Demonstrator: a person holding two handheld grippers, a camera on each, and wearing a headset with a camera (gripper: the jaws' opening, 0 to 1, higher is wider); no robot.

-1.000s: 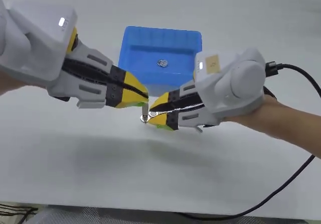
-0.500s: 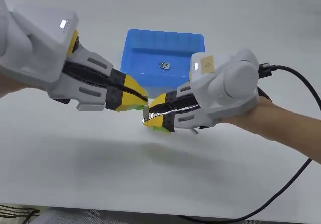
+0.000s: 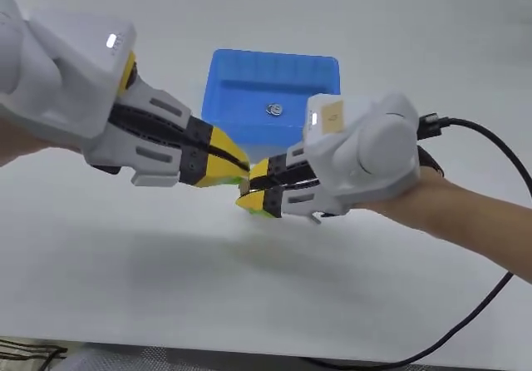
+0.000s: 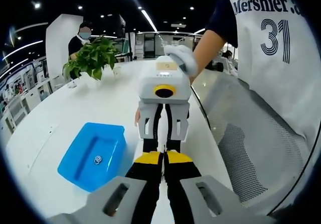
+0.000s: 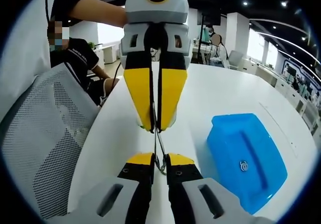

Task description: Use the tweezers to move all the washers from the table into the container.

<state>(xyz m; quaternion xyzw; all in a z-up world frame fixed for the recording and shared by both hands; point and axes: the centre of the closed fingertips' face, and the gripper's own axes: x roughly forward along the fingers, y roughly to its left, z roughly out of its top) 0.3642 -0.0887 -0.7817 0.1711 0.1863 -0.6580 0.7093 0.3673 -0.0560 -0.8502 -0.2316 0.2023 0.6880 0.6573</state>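
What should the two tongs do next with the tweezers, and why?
Probably carry the tweezers together over the blue container. Left tongs and right tongs both pinch them just in front of it. One washer lies inside; whether the tweezers hold another is unclear.

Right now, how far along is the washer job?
Done: one washer lies in the blue container. In hand: the left gripper holds the tweezers, tips between the fingers of the right gripper. Left: cannot tell if washers remain on the table.
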